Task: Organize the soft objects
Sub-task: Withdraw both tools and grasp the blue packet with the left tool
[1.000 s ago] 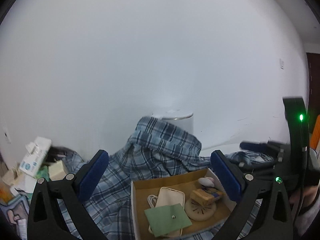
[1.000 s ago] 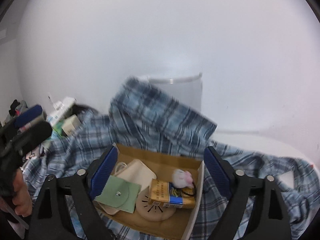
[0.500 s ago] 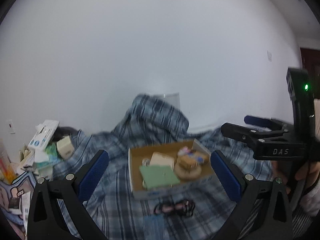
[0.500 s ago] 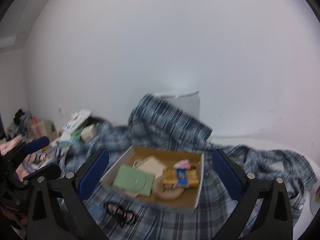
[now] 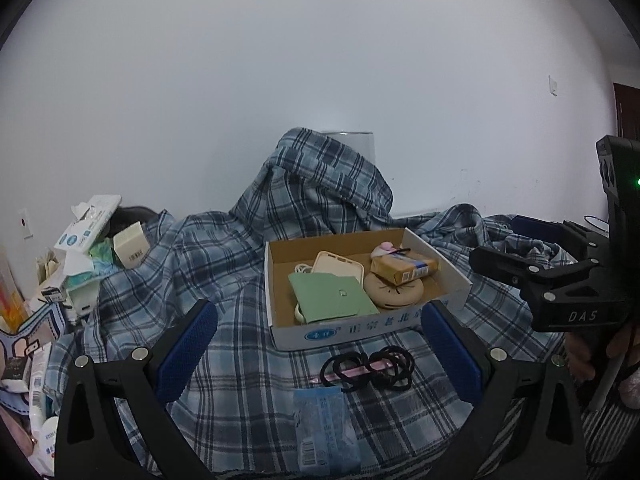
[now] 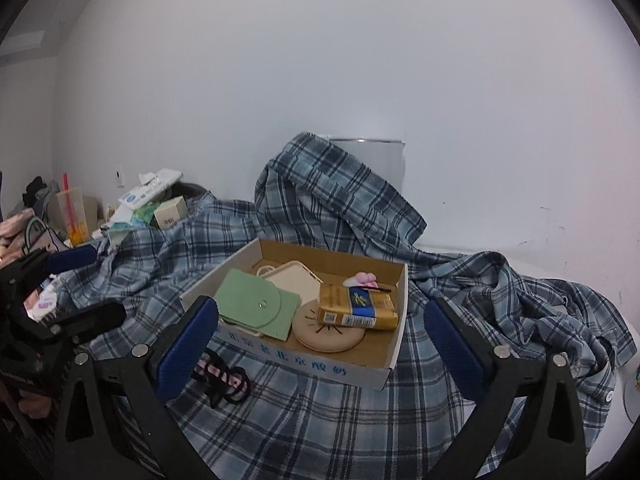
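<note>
A blue plaid shirt (image 5: 224, 264) lies spread over the surface and is draped over a white cylinder (image 5: 360, 142) at the back; it also shows in the right wrist view (image 6: 344, 200). On it sits a shallow cardboard box (image 5: 452, 268) (image 6: 394, 350) holding a green pouch (image 5: 332, 294), a cream case, a round tan disc and a yellow pack (image 6: 356, 306). Black hair ties (image 5: 370, 366) (image 6: 224, 376) and a blue packet (image 5: 326, 424) lie in front of the box. My left gripper (image 5: 318, 354) and right gripper (image 6: 320, 342) are both open and empty, held back from the box.
A heap of tissue packs and small boxes (image 5: 88, 248) (image 6: 152, 204) lies at the left by the white wall. An orange cup (image 6: 74, 216) stands further left. The right gripper's body (image 5: 568, 276) shows at the right of the left wrist view.
Both grippers have pulled back and up from the box. The hair ties and the blue packet have come into view in front of it.
</note>
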`<state>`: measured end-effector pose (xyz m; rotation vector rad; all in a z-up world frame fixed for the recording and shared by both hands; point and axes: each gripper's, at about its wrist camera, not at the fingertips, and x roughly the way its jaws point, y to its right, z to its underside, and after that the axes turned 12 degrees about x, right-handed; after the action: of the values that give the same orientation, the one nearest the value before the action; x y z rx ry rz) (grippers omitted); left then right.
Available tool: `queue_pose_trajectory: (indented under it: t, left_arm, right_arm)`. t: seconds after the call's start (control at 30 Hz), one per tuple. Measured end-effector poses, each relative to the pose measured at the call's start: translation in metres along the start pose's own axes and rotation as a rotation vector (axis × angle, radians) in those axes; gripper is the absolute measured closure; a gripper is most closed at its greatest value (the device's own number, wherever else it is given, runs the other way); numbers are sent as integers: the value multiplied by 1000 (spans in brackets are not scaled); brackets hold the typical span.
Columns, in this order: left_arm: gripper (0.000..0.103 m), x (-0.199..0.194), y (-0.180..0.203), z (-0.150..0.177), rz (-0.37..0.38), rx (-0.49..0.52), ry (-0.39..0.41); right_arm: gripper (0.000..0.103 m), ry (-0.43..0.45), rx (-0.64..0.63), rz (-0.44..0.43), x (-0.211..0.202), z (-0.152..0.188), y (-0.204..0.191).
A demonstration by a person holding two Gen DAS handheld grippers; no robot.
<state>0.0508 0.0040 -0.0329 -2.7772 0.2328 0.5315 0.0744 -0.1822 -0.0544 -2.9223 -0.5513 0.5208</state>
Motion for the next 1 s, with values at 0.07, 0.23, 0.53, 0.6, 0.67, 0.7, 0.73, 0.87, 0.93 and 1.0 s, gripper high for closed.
queue_pose_trajectory:
  t: [0.07,0.23,0.53,0.6,0.67,0.7,0.73,0.87,0.93,1.0]
  left_arm:
    - [0,0,0,0,-3,1,-2]
    - [0,3,0,0,-1,-2,-25]
    - [13,26,2,16,100,16,-267]
    - [14,32,8,22,91,42,-316]
    - [16,42,12,28,73,65,-381]
    - [20,45,13,31,82,67,-402]
    - [23,50,13,34,87,65,-430]
    - [31,59,13,41,109,60,-491]
    - [34,64,15,45,129,66,-522]
    - [41,69,17,47,141,67,-545]
  right_arm:
    - [1,-7,-8,0,1,2,0]
    - [1,-11,-11,-9,1,3,-1]
    - [1,-5,-3,-5,0,2,2]
    - [1,-6,-6,-10,0,2,1]
    - [1,-10,-16,-5,0,3,0]
    - [1,-11,-19,-2,1,3,-1]
    - [1,-12,-20,-2,1,3,-1]
    - [1,-20,-14,-4,1,3,0]
    - [1,-25,-12,-6,2,4,0]
    - [1,-33,-14,-6,4,4,0]
